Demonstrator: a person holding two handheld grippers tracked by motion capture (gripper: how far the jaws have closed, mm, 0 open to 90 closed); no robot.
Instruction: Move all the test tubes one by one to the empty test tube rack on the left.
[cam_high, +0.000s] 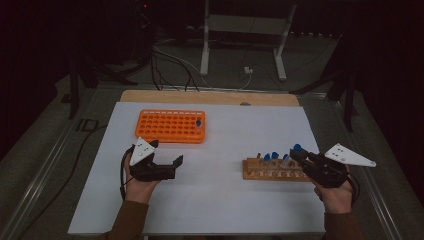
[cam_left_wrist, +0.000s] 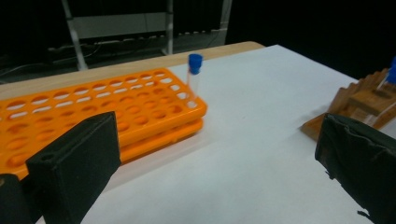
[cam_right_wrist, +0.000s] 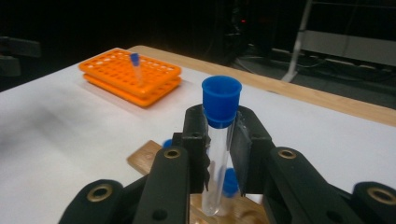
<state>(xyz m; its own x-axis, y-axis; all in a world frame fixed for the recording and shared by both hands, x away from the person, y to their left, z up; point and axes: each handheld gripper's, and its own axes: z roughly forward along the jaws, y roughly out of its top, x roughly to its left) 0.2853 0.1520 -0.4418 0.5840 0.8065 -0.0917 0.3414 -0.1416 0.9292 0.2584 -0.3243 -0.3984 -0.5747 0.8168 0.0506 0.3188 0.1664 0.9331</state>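
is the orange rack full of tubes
No, the orange rack holds a single blue-capped tube near one corner, and its other holes stand empty.

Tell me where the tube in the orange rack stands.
The blue-capped tube stands upright in the orange rack, in a hole at its far right corner in the high view.

Table (cam_high: 210, 200) (white-topped) bears orange rack (cam_high: 170, 126), wooden rack (cam_high: 272, 170).

Dark room; white metal frame (cam_high: 243, 30), cables (cam_high: 170, 65) on floor.
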